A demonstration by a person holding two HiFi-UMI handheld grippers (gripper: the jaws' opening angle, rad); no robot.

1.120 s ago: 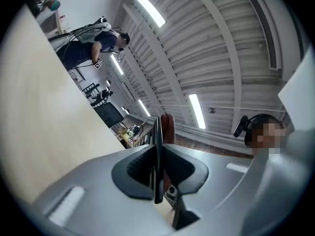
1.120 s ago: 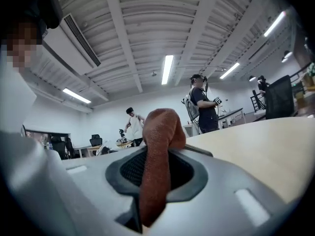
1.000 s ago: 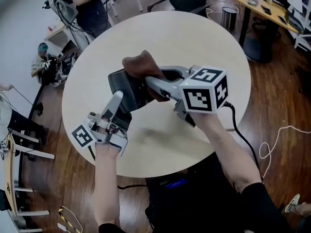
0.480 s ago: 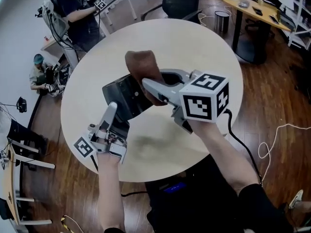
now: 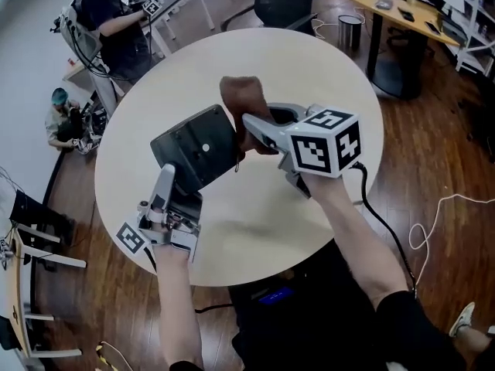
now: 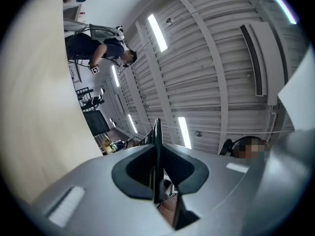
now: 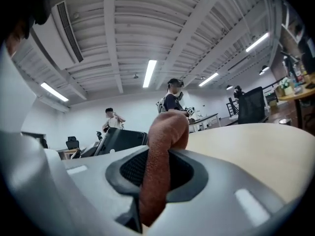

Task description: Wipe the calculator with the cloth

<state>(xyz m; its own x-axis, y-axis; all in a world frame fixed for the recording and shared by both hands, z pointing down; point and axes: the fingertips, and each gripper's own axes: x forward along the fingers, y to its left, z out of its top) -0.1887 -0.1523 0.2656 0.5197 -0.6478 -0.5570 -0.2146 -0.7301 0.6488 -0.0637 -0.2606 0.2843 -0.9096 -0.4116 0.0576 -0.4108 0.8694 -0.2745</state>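
Left gripper (image 5: 176,185) jaws clamped on dark calculator (image 5: 193,147) edge, tilted over surface (image 5: 309,68) middle. Right gripper (image 5: 259,122) jaws pinching brown cloth (image 5: 241,95) just beside calculator.

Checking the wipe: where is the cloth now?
In the head view, the brown cloth is pinched in the right claw, just right of the calculator.

Left gripper (image 5: 168,178): pale grey metal body, long slim jaw arm, bright fittings at near end; left marker cube (image 5: 131,236) small, white faces, black square pattern

Right gripper (image 5: 251,122): bulkier, smooth silver-grey shell; right marker cube (image 5: 325,141) large, white with bold black squares; black cable (image 5: 380,219) leaves rear, runs near and right

Jaw recesses dark; black mesh-textured pad (image 7: 130,171) in right gripper view

Forearms bare; short black sleeve (image 5: 410,319) on right arm
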